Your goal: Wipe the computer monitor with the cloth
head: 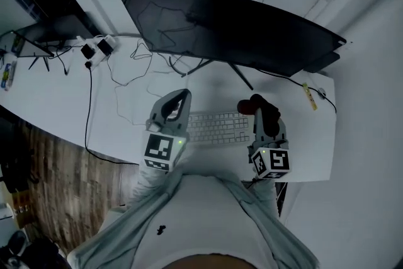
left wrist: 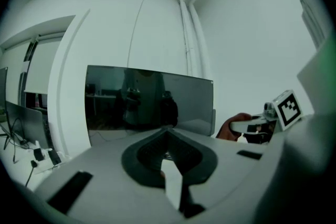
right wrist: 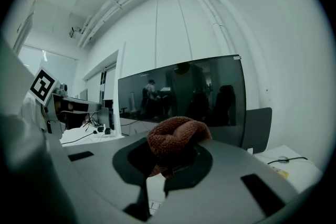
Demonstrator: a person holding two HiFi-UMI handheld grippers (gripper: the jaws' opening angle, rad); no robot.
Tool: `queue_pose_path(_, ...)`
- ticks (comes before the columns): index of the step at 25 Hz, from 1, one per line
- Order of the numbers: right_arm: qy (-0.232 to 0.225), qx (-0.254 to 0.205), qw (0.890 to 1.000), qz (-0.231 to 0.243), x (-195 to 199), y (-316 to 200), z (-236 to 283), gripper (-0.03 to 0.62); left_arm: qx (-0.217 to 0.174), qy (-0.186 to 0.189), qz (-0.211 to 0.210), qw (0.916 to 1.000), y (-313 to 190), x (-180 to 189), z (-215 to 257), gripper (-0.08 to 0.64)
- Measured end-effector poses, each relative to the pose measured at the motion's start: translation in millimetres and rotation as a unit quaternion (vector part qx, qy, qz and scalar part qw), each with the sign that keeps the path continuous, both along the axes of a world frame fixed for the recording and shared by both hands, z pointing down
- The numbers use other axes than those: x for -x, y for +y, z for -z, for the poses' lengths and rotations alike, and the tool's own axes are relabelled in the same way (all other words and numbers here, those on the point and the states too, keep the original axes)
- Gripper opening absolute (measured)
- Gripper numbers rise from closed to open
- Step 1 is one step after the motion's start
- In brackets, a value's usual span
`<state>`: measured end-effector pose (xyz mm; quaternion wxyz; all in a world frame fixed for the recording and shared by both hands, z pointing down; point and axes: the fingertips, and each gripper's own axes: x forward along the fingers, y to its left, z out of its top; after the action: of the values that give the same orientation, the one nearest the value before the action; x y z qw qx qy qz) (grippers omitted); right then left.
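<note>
Right gripper [right wrist: 173, 153] is clamping the cloth [right wrist: 176, 136]; left gripper [left wrist: 167, 132] is sitting with jaws together, empty. Monitor [head: 233, 28] isn't being touched yet, so all wiping is pending.

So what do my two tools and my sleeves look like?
The left tool and right tool are pale grey moulded shells with dark inner pads, narrowing to rounded tips. Each ends in a white cube printed with black square markers and showing a small green light. The sleeves are long and light grey.
</note>
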<state>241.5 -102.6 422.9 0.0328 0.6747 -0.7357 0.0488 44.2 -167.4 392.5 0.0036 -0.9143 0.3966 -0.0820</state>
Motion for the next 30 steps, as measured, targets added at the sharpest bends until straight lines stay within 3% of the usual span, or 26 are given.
queue_pose_path(9, 0.016, -0.006, 0.999, 0.030, 32.0, -28.6, 7.4, 0.035, -0.004, 0.006, 0.037, 0.9993, -14.4, 46.2, 2.4, 0.020)
queue_pose_path(17, 0.014, -0.039, 0.993, 0.114, 85.3, -71.1, 34.7, 0.035, -0.007, 0.008, 0.066, 0.9977, -23.8, 82.4, 5.5, 0.020)
queue_pose_path(23, 0.030, -0.072, 0.981, 0.178, 138.6, -109.5, 57.6, 0.035, -0.009, 0.008, 0.094, 0.9955, -28.1, 114.7, 6.9, 0.020)
queue_pose_path(30, 0.041, -0.103, 0.959, 0.260, 206.6, -146.9, 90.0, 0.035, -0.010, 0.002, 0.128, 0.9917, -38.7, 157.6, 5.6, 0.020)
